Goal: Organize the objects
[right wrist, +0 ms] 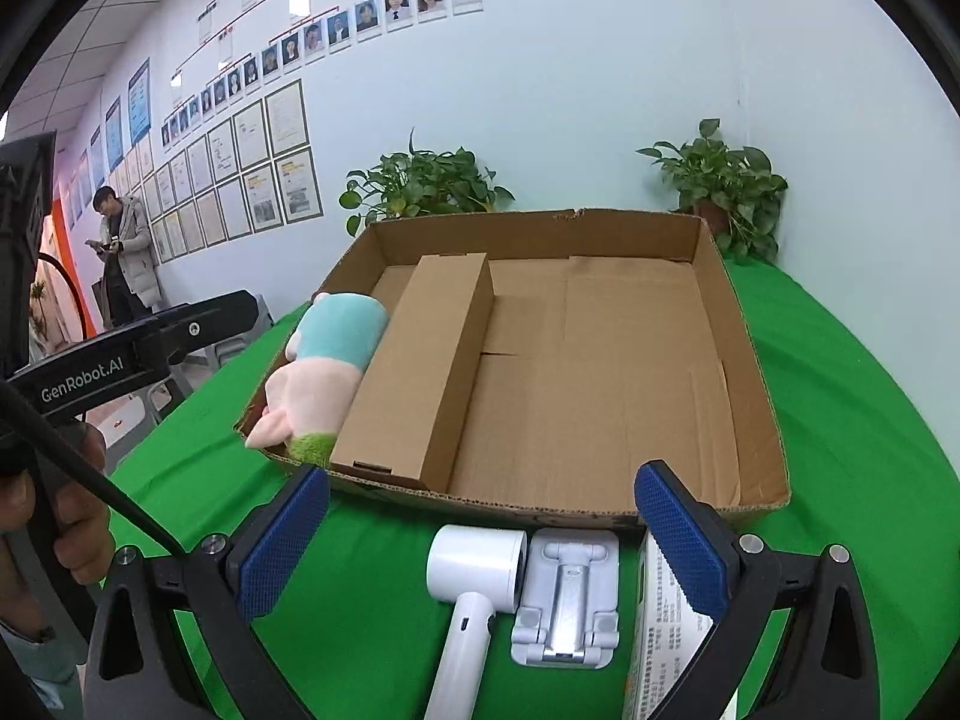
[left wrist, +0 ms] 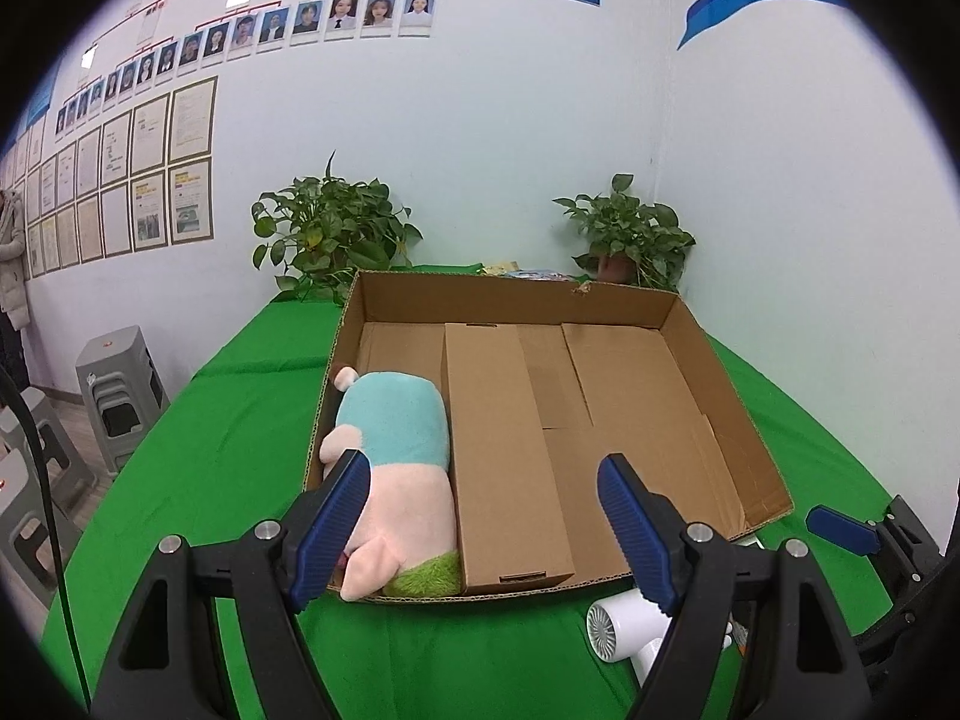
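A shallow cardboard tray lies on the green table. Along its left wall lies a pink and teal plush toy, and a long brown carton rests beside it. My left gripper hovers open over the tray's near left part, holding nothing. My right gripper stands wide open and empty before the tray's near edge. Below it on the cloth lie a white hair dryer, a white folding stand and a printed white packet.
Two potted plants stand behind the tray against the wall. Grey stools are stacked off the table's left edge. A person in a pale coat stands by the left wall. A hand holds the left gripper's handle.
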